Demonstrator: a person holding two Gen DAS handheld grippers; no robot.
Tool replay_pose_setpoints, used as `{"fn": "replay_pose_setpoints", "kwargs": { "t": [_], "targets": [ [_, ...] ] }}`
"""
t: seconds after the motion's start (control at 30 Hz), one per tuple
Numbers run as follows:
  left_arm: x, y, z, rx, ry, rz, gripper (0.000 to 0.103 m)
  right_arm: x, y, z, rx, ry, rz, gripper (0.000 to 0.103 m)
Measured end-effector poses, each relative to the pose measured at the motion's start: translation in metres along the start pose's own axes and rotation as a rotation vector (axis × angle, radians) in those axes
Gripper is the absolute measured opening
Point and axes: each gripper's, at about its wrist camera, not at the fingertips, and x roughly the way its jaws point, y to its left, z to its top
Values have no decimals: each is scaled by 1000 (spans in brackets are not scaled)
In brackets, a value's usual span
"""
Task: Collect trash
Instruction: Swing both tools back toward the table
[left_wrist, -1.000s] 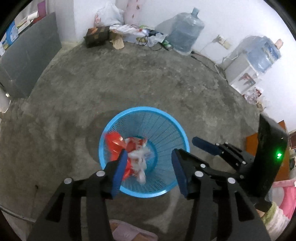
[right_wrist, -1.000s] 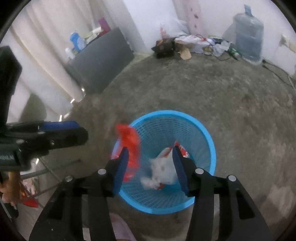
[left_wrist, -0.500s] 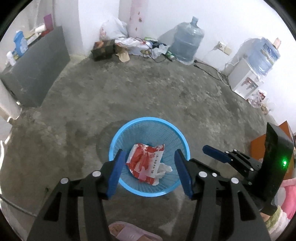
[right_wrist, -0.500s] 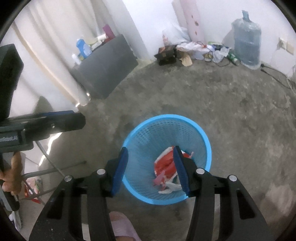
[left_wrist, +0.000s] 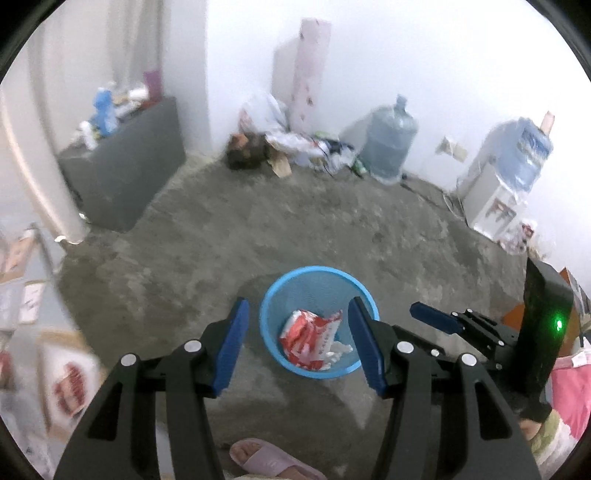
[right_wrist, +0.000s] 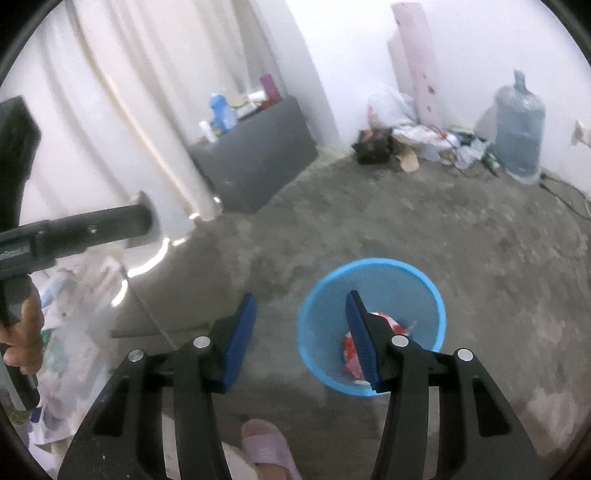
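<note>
**Blue basket on concrete floor, wrappers inside, both grippers apart and empty**

Floor: bare grey concrete floor (left_wrist: 295, 229), mottled, with a darker patch around the basket. The blue mesh basket (left_wrist: 271, 334) stands upright on it, well away from every wall.

Trash: a red-and-white wrapper (left_wrist: 310, 341) lies crumpled in the basket bottom, with a white scrap (left_wrist: 340, 349) touching its right side. From the right wrist view the same wrapper (right_wrist: 351, 354) is partly hidden behind a finger pad.

Left gripper (left_wrist: 297, 336): blue pads spread wide, nothing between them, held above the basket so the opening shows between the pads. Right gripper (right_wrist: 301, 336): pads also spread, empty, offset to the basket's left edge; its right pad overlaps the basket interior in the frame.

Room, far wall: white wall, a pink upright panel (left_wrist: 308, 74), a heap of bags and cardboard (left_wrist: 280, 147) at its foot, a large water bottle (left_wrist: 391, 144) beside the heap. Right edge of the floor: a white water dispenser (left_wrist: 495, 195) carrying a second bottle. Left edge: a dark grey cabinet (left_wrist: 125, 177) with bottles on top, next to a pale curtain (right_wrist: 122, 110).

Near edge: a foot in a pink slipper (left_wrist: 269, 461). Papers (right_wrist: 74, 332) lie at the floor's left side; detail blurred.
</note>
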Motion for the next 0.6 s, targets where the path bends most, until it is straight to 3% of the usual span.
{"fn": "replay_pose_setpoints", "kwargs": {
  "t": [0.3,0.6],
  "targets": [
    [-124,51,-73,-146,-129,100,55,-24,53,-2,-73,-20,112,48],
    [-256,112,-202,-382,-250,308,55,-38,144,-21,-196,47,305,48]
  ]
}}
